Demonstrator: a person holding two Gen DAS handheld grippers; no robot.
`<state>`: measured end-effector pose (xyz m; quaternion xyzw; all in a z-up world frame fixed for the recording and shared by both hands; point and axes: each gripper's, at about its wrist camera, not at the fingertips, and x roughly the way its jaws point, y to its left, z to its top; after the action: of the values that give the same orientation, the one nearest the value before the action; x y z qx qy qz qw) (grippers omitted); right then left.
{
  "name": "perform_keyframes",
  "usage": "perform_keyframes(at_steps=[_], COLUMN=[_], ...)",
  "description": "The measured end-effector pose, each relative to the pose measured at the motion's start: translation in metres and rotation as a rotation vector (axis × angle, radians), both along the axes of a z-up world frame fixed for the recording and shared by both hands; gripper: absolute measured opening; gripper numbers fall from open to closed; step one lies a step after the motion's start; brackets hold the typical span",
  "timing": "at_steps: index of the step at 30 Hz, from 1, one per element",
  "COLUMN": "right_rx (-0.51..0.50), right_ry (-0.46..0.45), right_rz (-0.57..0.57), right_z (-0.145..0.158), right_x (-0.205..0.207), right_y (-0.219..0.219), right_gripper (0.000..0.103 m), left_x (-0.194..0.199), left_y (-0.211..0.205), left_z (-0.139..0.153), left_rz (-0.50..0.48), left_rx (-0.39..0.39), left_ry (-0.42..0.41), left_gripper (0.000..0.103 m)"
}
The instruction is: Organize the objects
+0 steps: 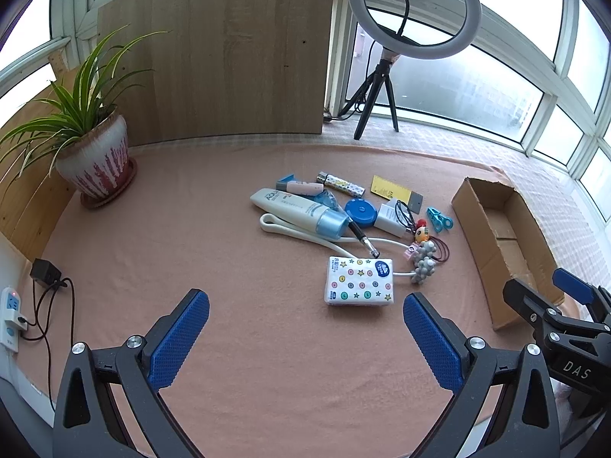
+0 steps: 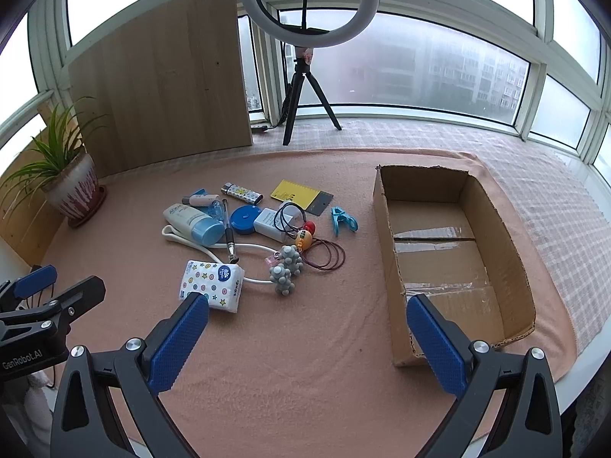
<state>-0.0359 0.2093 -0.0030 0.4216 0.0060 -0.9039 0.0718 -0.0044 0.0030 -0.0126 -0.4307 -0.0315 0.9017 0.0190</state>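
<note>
A pile of small objects lies mid-table: a tissue pack (image 1: pixel 359 281) (image 2: pixel 212 285), a white lotion tube with blue cap (image 1: pixel 299 212) (image 2: pixel 194 221), a blue round tape measure (image 1: pixel 361 212) (image 2: pixel 244 219), a lighter (image 2: pixel 241 193), a yellow card (image 2: pixel 296 194), a teal clip (image 2: pixel 343 220), a grey knobbly toy (image 2: pixel 286 269). An empty cardboard box (image 1: pixel 508 244) (image 2: pixel 450 259) stands to their right. My left gripper (image 1: pixel 305 337) is open and empty, short of the tissue pack. My right gripper (image 2: pixel 307 337) is open and empty, between pile and box.
A potted plant (image 1: pixel 91 152) (image 2: pixel 68 187) stands at the back left. A wooden board (image 1: pixel 233 53) leans against the window. A ring light on a tripod (image 1: pixel 412 38) (image 2: pixel 309 38) stands behind. A power strip and cables (image 1: pixel 11 316) sit at the left edge.
</note>
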Motion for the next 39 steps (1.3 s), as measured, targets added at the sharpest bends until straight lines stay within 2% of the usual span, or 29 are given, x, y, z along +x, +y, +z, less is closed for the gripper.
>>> perform_keyframes(at_steps=[39], right_rx=[-0.02], right_ry=[-0.033], right_rz=[0.018], right_z=[-0.0077], right_x=[-0.0053], right_y=[-0.0087], right_gripper=[0.102], left_x=[-0.0068], left_y=[-0.0048], left_z=[-0.0096], left_rz=[0.003], left_rx=[0.019], left_ry=[-0.016], left_gripper=[0.103])
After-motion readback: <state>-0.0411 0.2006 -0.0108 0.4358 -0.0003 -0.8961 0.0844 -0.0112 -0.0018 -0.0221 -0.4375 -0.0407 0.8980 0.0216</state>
